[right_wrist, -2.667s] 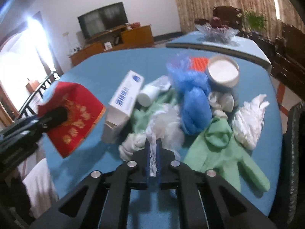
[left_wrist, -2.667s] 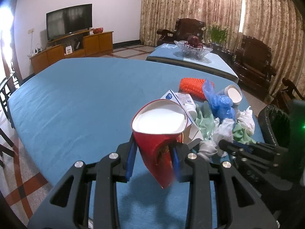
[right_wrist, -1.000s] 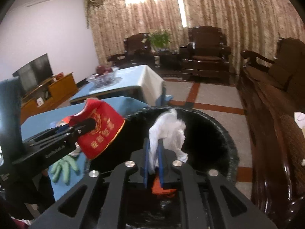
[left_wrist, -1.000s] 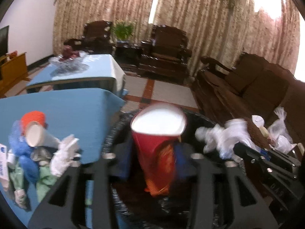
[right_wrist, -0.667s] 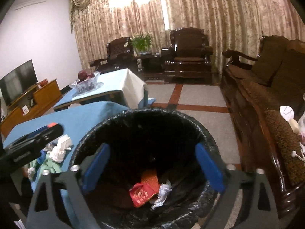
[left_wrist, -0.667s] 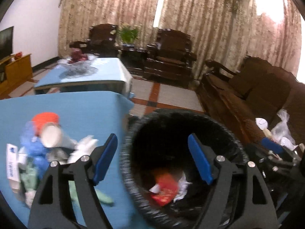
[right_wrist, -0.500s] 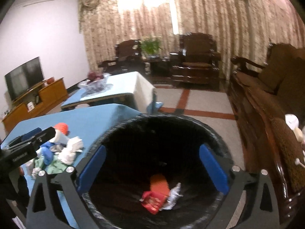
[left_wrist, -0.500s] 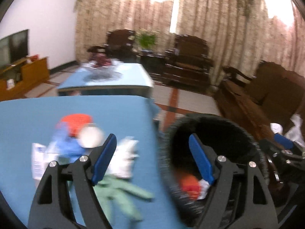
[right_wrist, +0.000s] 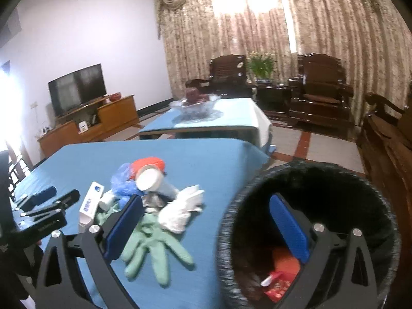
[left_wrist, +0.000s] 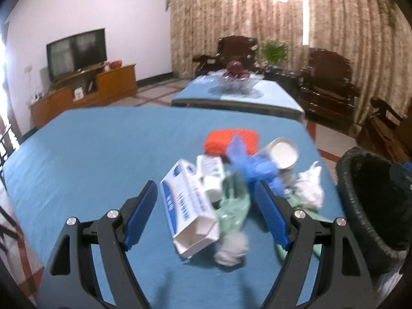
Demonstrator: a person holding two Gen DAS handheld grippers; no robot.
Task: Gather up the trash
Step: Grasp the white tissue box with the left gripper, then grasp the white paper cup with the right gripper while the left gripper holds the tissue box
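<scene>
My left gripper (left_wrist: 206,213) is open over the blue table, its fingers either side of a white box (left_wrist: 189,206) without touching it. Around the box lie a green glove (left_wrist: 234,206), a blue plastic glove (left_wrist: 255,166), a white paper cup (left_wrist: 283,153), an orange net (left_wrist: 230,139) and white tissue (left_wrist: 310,188). My right gripper (right_wrist: 206,228) is open and empty, straddling the table edge and the black bin (right_wrist: 231,219). A red cup (right_wrist: 280,283) lies inside the bin. The left gripper (right_wrist: 60,195) shows at the left of the right wrist view.
The bin (left_wrist: 370,206) stands just off the table's right edge. A second blue-covered table (right_wrist: 231,113) with a glass fruit bowl is behind, then dark wooden armchairs and curtains. A TV cabinet (left_wrist: 85,95) lines the left wall.
Both grippers opened over the bin and dropped the red cup and the white wad into it. Both have since swung left, back towards the trash pile on the table.
</scene>
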